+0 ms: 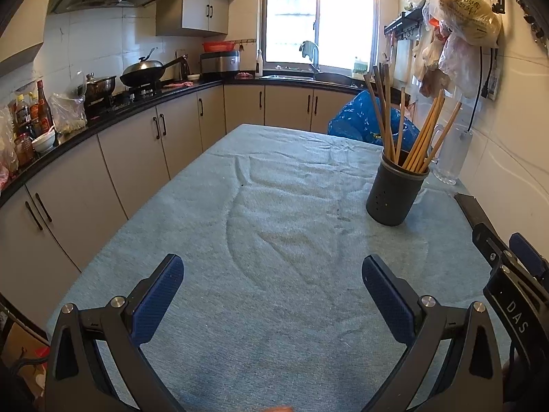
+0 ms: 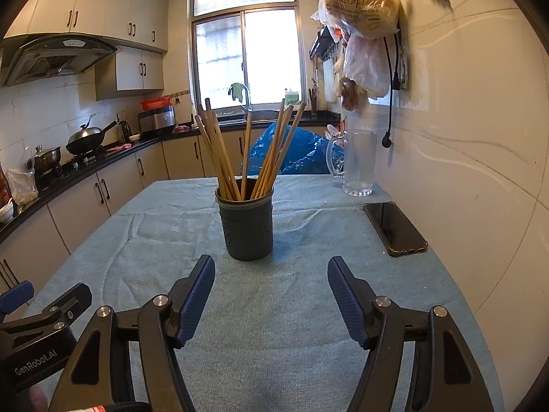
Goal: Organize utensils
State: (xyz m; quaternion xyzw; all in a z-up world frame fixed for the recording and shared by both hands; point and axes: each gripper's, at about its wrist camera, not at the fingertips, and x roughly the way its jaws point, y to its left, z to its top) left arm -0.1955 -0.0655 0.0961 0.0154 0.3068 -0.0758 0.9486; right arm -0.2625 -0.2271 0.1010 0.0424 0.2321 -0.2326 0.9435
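— What's on the table (image 2: 308, 309)?
— A blue-grey cloth covers it. A dark holder (image 2: 245, 226) stands upright mid-table, wooden chopsticks (image 2: 260, 158) fanned out inside.
— Anything else?
— A clear jug (image 2: 357, 161) by the wall, a black phone (image 2: 394, 228) lying flat nearer us.
— The grippers?
— Left gripper (image 1: 272, 305) and right gripper (image 2: 271, 300) both hover low over the cloth, fingers spread wide, holding nothing.
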